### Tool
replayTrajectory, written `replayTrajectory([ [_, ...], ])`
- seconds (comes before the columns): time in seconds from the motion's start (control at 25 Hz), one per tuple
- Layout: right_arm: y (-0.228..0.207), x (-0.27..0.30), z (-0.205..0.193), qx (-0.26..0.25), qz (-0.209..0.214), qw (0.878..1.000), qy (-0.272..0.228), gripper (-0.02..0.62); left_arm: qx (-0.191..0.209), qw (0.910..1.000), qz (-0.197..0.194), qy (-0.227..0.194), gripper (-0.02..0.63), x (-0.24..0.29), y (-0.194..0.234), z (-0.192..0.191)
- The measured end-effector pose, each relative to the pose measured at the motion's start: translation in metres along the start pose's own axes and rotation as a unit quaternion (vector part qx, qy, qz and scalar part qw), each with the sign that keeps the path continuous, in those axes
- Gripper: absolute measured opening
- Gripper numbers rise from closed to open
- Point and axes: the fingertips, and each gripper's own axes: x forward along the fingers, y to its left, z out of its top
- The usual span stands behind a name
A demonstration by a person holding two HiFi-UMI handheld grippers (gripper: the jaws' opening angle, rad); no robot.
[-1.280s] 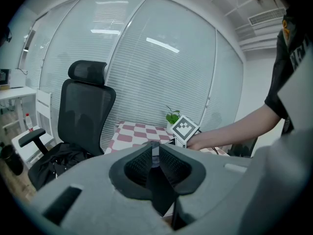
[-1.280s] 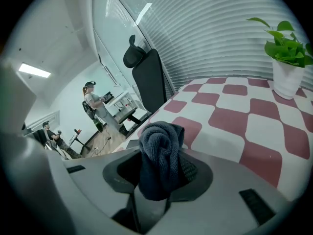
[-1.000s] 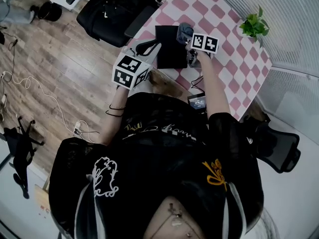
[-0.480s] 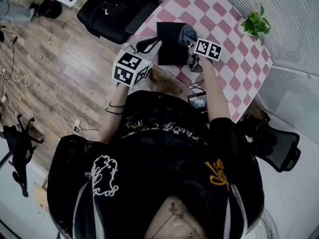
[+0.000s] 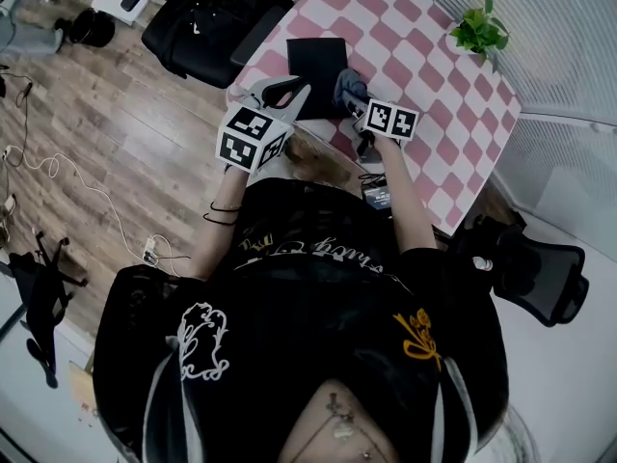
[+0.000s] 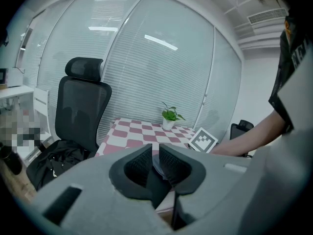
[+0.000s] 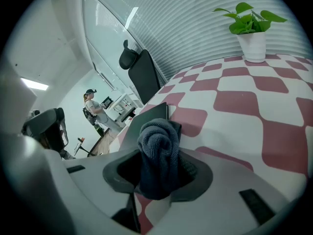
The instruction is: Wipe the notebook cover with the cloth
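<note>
Pinching a bunched dark cloth [image 7: 159, 148] between its jaws, the right gripper [image 7: 159, 173] hangs low over the checkered worktop [image 7: 244, 102]. Just ahead of it, slightly to its left, the black notebook [image 7: 146, 117] lies flat; I cannot tell whether the cloth touches it. The left gripper [image 6: 155, 161] has its jaws drawn almost together, with nothing between them. A potted plant [image 7: 250, 28] stands well ahead of the right gripper.

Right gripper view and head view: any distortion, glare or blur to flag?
Right gripper view: heavy fisheye bending and dark corners; the dark blue knitted cloth in the right gripper is sharp, the green potted plant too; a bright light strip shows on the glass wall. Head view: same fisheye curve, flat dim lighting, pink-and-white checked table unblurred.
</note>
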Motion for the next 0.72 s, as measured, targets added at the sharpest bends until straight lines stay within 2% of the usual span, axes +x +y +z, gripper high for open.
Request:
replayTrajectory([
  [0.52,0.0,-0.027,-0.039,-0.001,0.013,1.0,-0.007,0.133,0.011,0.9998,0.016,0.004,0.038,-0.001,-0.032,-0.005],
  [0.64,0.002,-0.028,-0.039,-0.01,0.015,1.0,0.0,0.133,0.013,0.9996,0.022,0.006,0.038,-0.004,-0.038,-0.007],
  [0.72,0.004,-0.032,-0.038,-0.037,0.015,0.999,0.01,0.133,0.015,0.9995,0.025,0.006,0.038,-0.004,-0.044,-0.009],
])
